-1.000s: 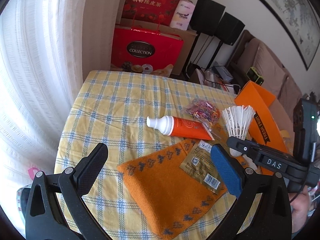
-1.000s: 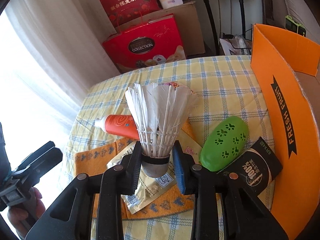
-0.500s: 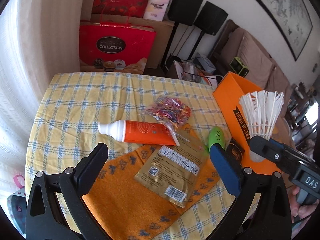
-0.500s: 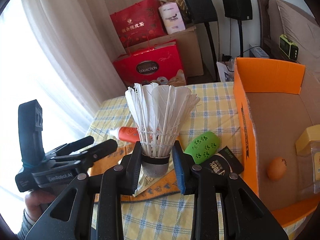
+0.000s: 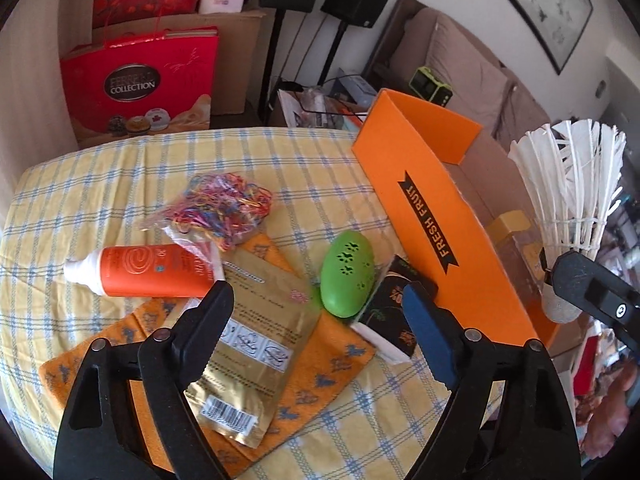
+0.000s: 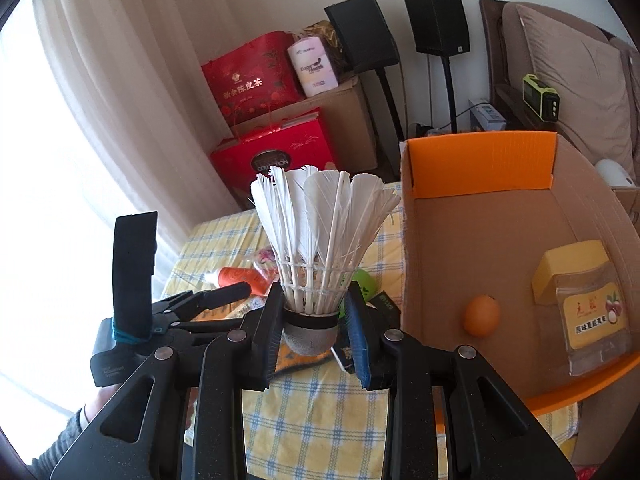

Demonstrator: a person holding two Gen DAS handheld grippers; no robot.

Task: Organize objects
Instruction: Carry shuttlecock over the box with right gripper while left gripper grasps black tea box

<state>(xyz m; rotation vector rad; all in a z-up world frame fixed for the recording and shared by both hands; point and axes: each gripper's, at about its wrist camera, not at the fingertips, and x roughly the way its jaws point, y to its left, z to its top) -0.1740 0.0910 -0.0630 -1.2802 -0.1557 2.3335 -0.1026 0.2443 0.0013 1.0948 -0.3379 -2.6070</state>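
While right gripper (image 6: pixel 312 330) pinches a white feathered shuttlecock (image 6: pixel 320 240) by its rounded cork, left gripper (image 5: pixel 316 312) w/ nothing between is closing above crinkly gold pouch (image 5: pixel 256 344)

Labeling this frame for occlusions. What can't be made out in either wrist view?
- Orange towel, left wrist view: the gold pouch and left gripper, jaws closing on nothing, cover much of it.
- Black packet: print too small; its right end sits behind a finger.
- Orange box, right wrist view: near corner hidden behind the right gripper, shut on the shuttlecock.
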